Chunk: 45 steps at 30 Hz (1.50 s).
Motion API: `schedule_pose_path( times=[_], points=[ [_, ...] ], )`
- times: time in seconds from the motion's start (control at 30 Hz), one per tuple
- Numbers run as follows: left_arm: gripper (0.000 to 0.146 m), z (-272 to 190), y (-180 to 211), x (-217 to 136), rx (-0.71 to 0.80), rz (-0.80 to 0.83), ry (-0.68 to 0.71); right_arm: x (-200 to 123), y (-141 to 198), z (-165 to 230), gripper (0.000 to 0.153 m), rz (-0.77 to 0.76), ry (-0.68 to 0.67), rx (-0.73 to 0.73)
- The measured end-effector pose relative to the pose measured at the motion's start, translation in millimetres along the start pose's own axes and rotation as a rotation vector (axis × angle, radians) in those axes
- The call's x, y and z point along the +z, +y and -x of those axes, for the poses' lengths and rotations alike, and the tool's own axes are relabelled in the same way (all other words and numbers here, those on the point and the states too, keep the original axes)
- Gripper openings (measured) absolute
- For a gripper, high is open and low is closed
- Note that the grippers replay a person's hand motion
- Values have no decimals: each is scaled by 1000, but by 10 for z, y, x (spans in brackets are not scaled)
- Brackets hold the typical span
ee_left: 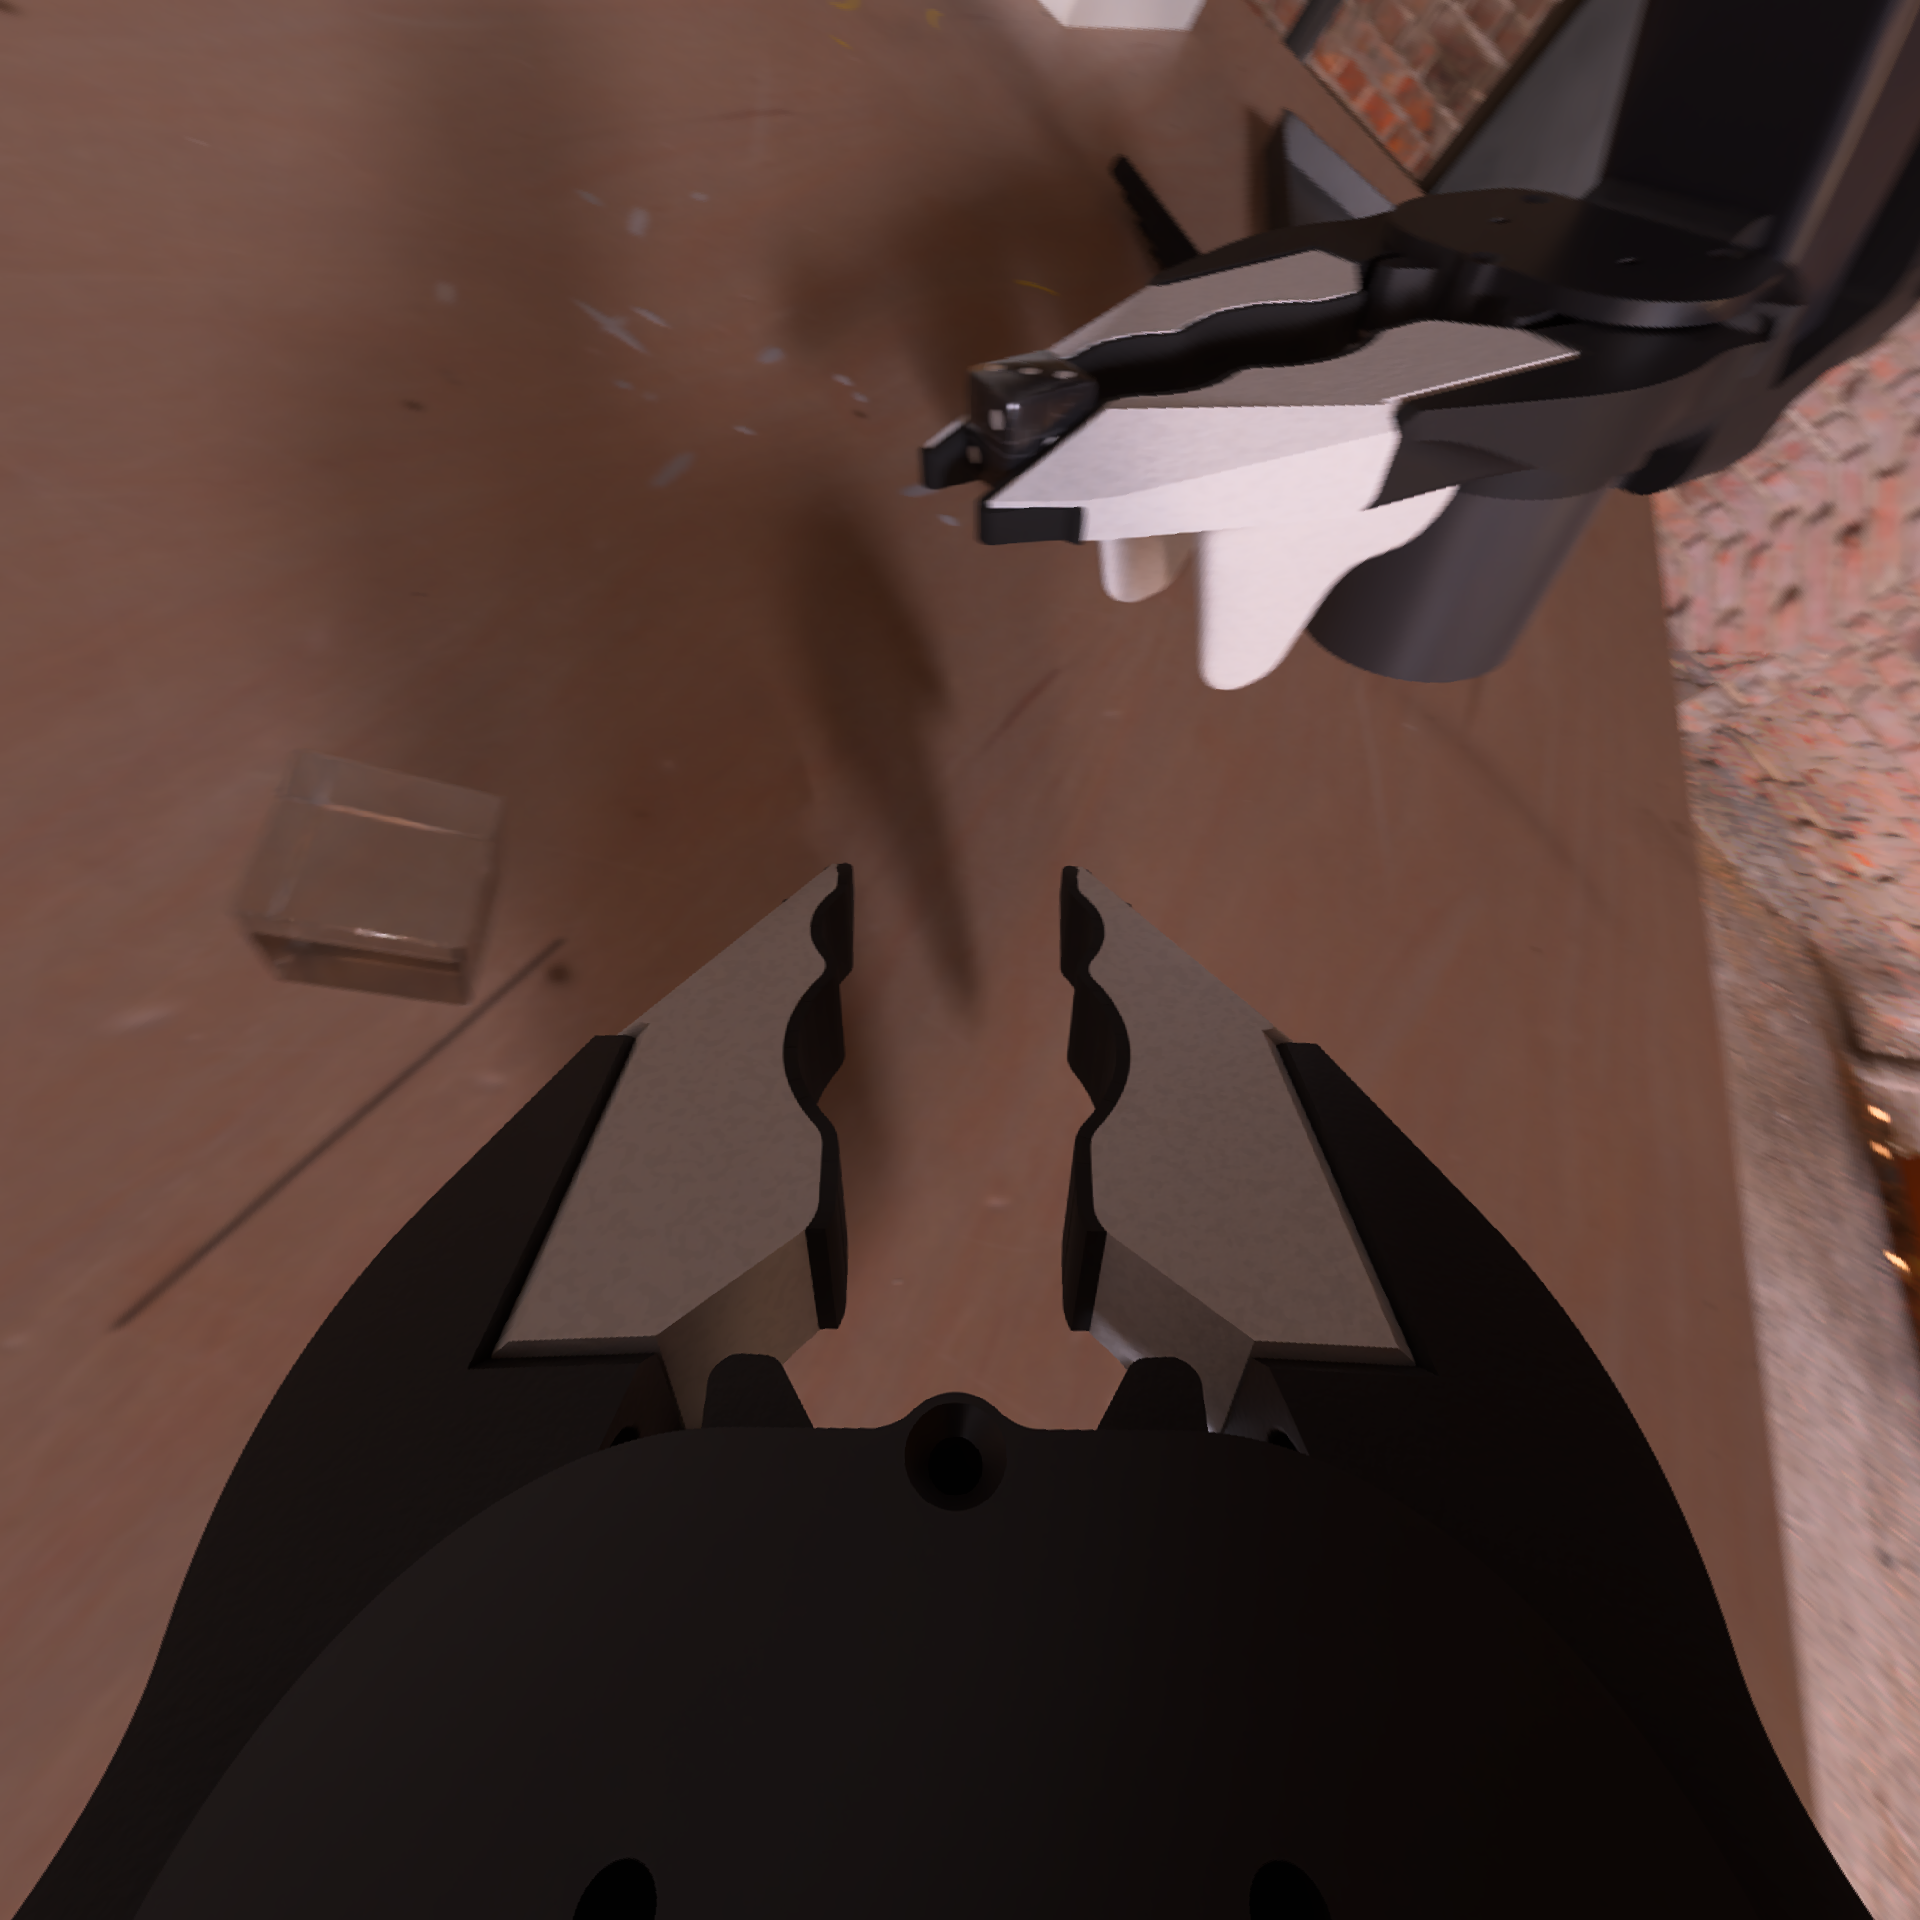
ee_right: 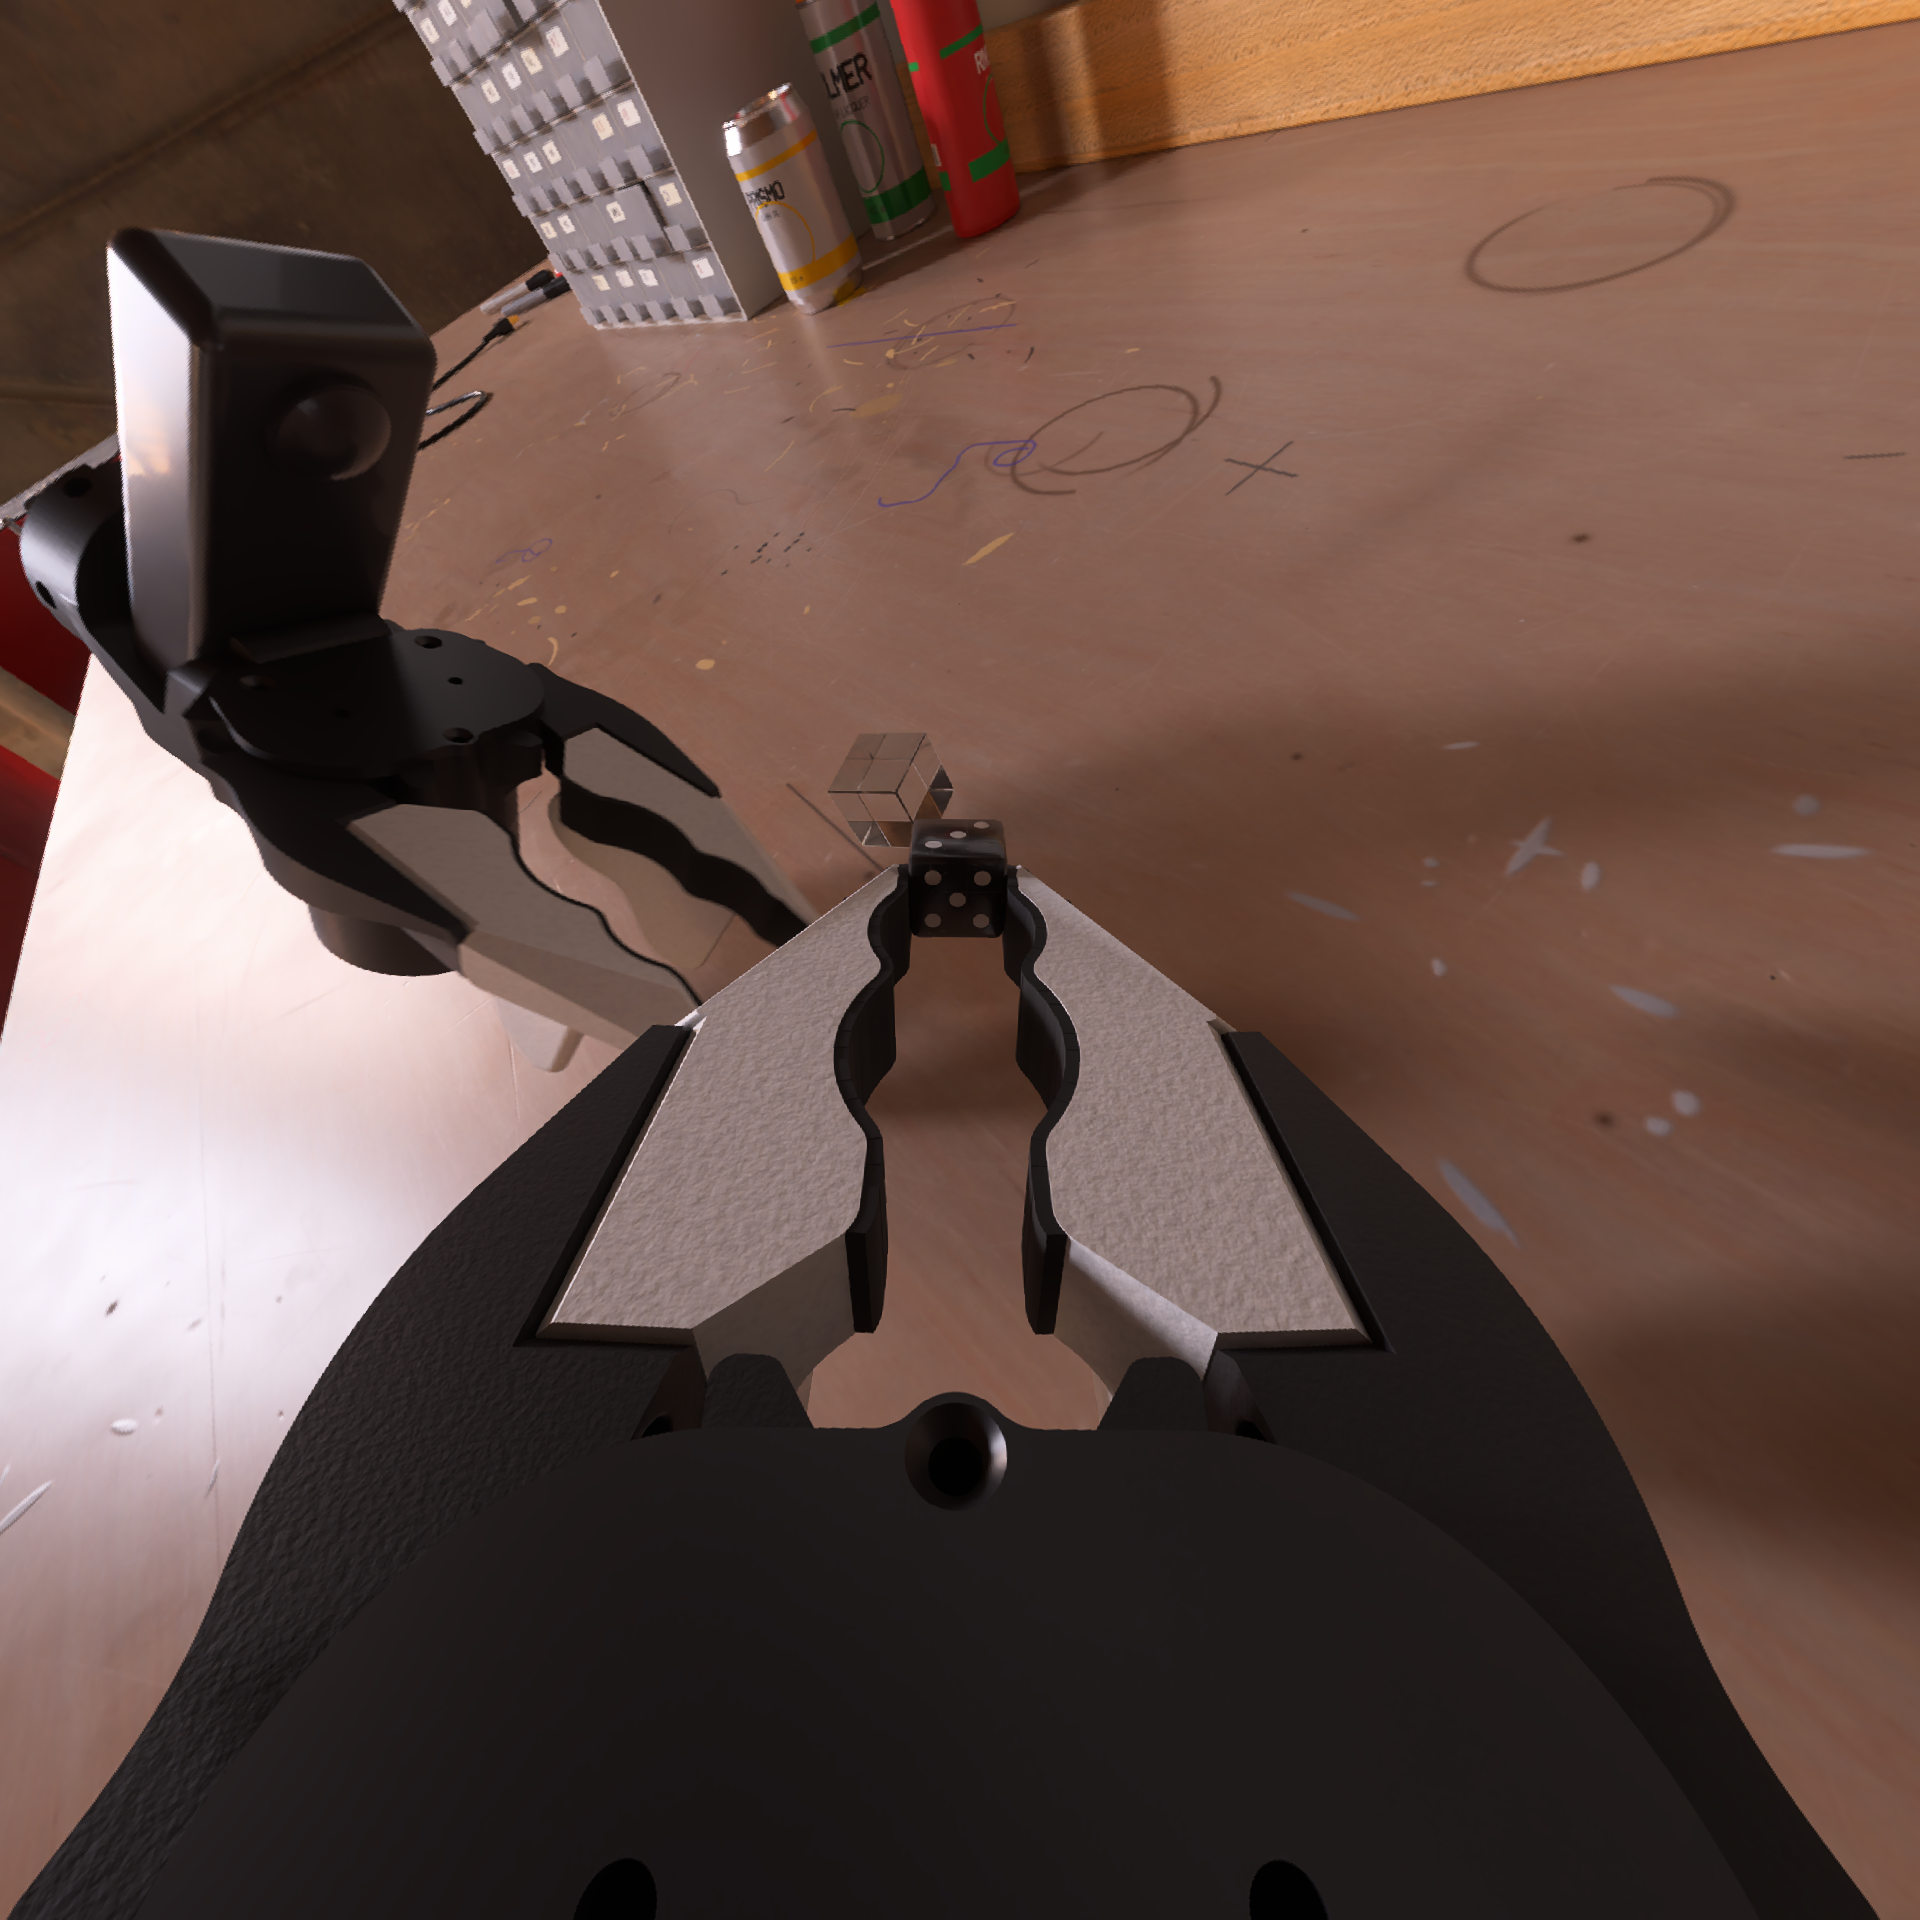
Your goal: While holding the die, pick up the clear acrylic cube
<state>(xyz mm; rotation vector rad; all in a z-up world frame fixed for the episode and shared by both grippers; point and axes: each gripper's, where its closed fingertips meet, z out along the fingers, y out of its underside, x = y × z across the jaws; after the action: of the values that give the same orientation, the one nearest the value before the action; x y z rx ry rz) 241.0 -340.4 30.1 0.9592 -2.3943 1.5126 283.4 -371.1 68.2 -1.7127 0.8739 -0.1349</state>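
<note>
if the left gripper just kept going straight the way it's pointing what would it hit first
Most likely the bare brown table top. The open left gripper has nothing between or ahead of its fingers. The clear acrylic cube sits off to its left, and the right gripper, holding the die, hangs ahead and right, seemingly higher.

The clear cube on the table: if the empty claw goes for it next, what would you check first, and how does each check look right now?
1. Die gripped by right gripper: ok, pinched at the fingertips.
2. Left gripper open and empty: ok.
3. Opening wide enough for the clear acrylic cube: cannot tell.
4. Left gripper lined up with the cube: not ok, cube lies off to its left.
5. Cube free on the table: ok, nothing touching it.
6. Grippers apart: ok.
</note>
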Motion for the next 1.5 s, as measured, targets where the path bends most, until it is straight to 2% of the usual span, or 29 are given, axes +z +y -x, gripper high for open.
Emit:
schedule_pose_path(
  times=[0.1,0.17,0.33,0.37,0.47,0.57,0.7,1.03,1.5],
  points=[
    [29,-247,-47,-22,0,16,97,-49,16,-6,16,-5,16,2],
    [28,-312,-178,-89,67,-6,88,-75,23,3,16,-11,18,7],
    [33,84,-651,-424,388,-79,-194,-86,67,57,16,-5,10,9],
    [35,193,-647,-453,434,-44,-236,-81,78,68,16,-1,9,6],
    [43,538,-405,-440,511,211,-313,-63,98,99,16,9,6,-5],
    [44,694,-277,-403,577,259,-358,-45,102,139,16,11,-4,-11],
    [46,682,-196,-343,543,278,-295,-7,124,195,16,24,-17,-25],
    [52,906,-226,-376,444,261,-361,2,129,213,16,26,-19,-34],
    [51,927,-118,-223,396,274,-319,76,166,293,16,52,-16,-98]
  ],
)
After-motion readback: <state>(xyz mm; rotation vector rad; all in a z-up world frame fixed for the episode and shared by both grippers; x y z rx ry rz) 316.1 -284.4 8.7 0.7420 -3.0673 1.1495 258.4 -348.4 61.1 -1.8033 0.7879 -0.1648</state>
